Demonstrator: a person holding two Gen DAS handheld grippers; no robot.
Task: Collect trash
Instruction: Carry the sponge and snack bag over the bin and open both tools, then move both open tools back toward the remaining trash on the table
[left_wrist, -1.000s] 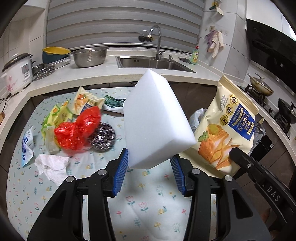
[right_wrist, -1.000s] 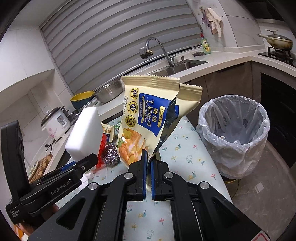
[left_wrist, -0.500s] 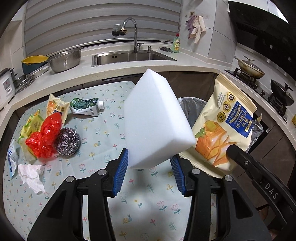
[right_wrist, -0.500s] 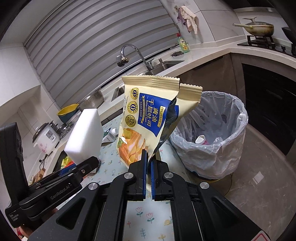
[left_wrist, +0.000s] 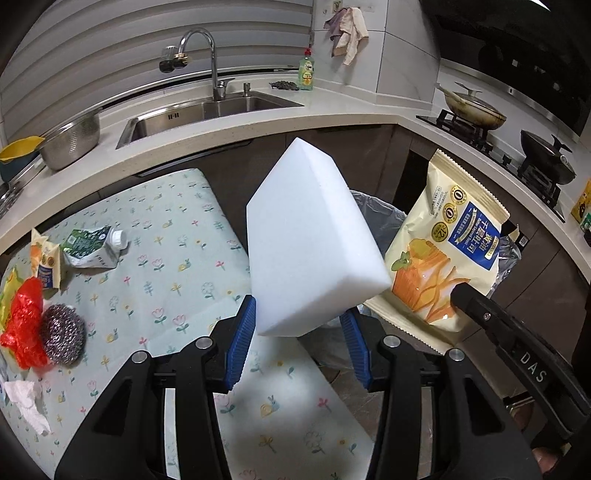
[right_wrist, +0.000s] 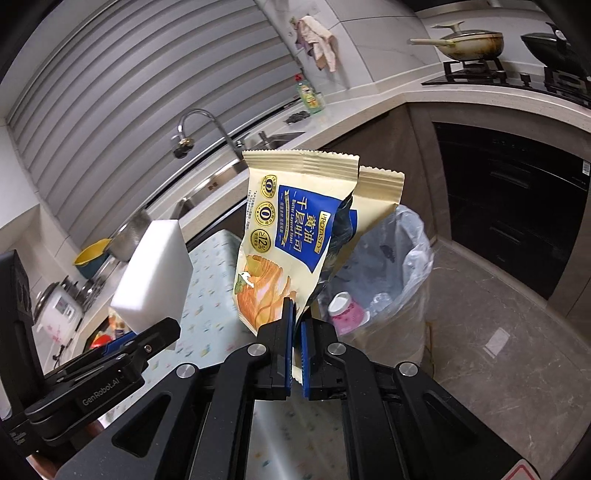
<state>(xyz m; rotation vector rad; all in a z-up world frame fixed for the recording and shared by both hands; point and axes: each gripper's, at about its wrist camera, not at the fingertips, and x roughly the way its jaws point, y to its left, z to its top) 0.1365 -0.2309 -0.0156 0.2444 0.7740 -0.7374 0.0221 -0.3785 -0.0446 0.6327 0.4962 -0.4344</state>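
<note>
Here, the left gripper (left_wrist: 299, 332) clenches a white sponge (left_wrist: 314, 243), held aloft; its bulk hides most of the bin (left_wrist: 384, 218) behind. The right gripper (right_wrist: 297, 332) pinches a toast bag (right_wrist: 295, 236) by its lower edge, upright, in front of the lined bin (right_wrist: 402, 280). On the counter (left_wrist: 177, 266) lie a scourer (left_wrist: 62, 339), red wrapper (left_wrist: 23, 325), crushed carton (left_wrist: 92, 247) and tissue (left_wrist: 26, 402).
</note>
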